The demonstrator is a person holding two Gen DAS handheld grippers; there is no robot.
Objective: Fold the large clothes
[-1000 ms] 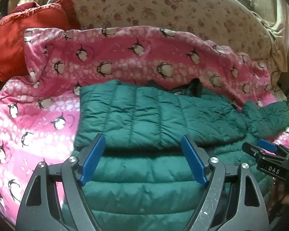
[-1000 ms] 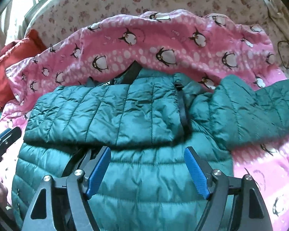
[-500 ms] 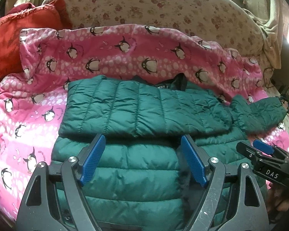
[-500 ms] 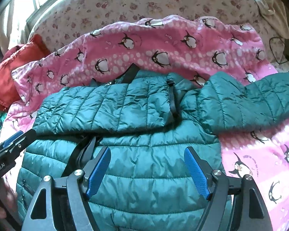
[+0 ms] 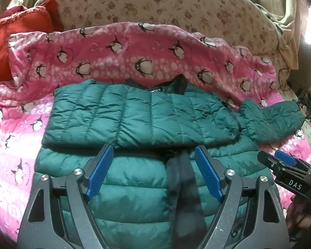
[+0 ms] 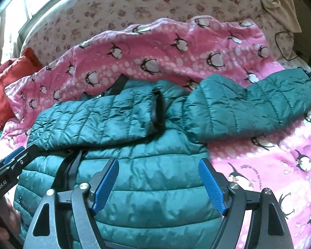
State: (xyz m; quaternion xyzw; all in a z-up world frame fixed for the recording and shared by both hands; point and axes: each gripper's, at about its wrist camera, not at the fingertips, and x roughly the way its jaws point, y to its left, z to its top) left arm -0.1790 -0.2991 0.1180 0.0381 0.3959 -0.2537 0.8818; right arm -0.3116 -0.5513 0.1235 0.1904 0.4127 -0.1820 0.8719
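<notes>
green jacket (image 5: 139, 120) lies between pink blanket (image 5: 118, 62) margins.

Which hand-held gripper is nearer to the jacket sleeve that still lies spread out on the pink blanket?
Right. The right hand-held gripper hangs over the jacket's body just beside the outstretched sleeve. The left hand-held gripper is over the jacket's middle, farther away.

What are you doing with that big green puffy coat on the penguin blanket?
A person is folding the green puffer jacket with two hand-held tongs. It lies on the pink penguin blanket. One sleeve is folded across the chest; the other sleeve sticks out to the right over the blanket. Both the left tongs and right tongs hover open above the jacket's lower part, holding nothing. That loose sleeve probably gets folded in next.
</notes>
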